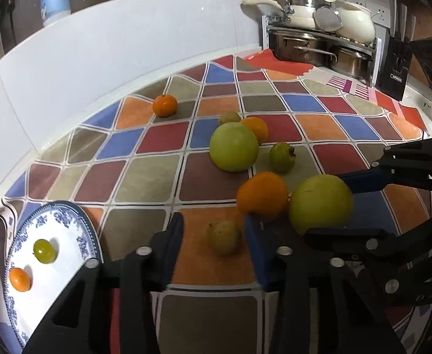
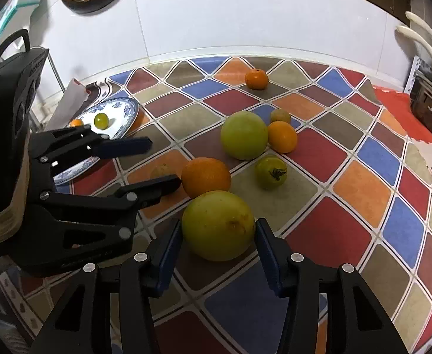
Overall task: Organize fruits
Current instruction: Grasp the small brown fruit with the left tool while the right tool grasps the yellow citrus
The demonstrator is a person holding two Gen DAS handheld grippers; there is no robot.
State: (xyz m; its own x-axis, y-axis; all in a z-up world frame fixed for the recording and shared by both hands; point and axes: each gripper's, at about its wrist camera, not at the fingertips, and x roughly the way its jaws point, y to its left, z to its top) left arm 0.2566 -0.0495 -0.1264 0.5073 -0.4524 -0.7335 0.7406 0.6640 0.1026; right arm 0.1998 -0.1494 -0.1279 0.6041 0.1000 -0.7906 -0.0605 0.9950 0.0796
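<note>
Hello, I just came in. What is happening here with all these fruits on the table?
A person holding two grippers is sorting fruit from a colourful checked tablecloth onto a blue-and-white plate. The plate already holds a small orange fruit and a small green fruit. The left gripper is open around a small yellowish fruit. The right gripper is open on either side of a large green fruit, not yet squeezing it. Several more fruits lie loose on the cloth.

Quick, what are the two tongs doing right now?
Left tongs: open around a small green fruit, not gripping.
Right tongs: open, straddling a big green fruit.
</note>
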